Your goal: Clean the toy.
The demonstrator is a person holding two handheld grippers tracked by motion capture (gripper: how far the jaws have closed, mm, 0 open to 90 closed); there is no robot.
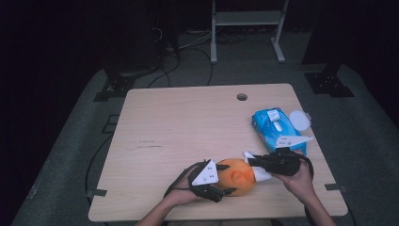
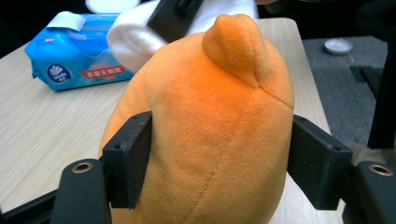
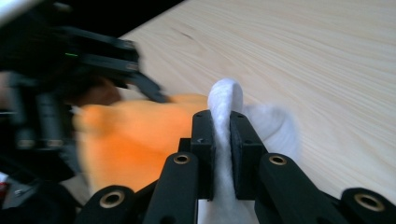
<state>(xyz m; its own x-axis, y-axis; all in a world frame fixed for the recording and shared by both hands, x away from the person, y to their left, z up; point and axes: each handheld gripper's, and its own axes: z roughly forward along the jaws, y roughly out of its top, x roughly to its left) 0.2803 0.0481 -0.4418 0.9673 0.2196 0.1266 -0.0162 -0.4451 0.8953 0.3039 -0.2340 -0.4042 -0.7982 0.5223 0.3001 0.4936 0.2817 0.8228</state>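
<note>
In the lower middle of the high view, the left hand-held gripper (image 1: pixel 225 191) sits on the near part of the worktop (image 1: pixel 188 127), its jaws set about half apart around the orange plush toy (image 1: pixel 236 176). The left gripper view shows both black pads pressed flat against the toy's flanks (image 2: pixel 219 135), one at each side of the frame, with the toy's pointed tip rising between them at upper centre. Just right of the toy, the right hand-held gripper (image 1: pixel 249 162) points left toward it, its jaws drawn nearly together on a folded white wipe (image 3: pixel 225 100); in the right gripper view the wipe stands up between the pads at centre, the blurred toy just to its left. The wipe touches the toy's upper right side (image 2: pixel 135 35). Farther right, toward the worktop's right edge, lies a blue wet-wipe pack (image 1: pixel 275 125).
</note>
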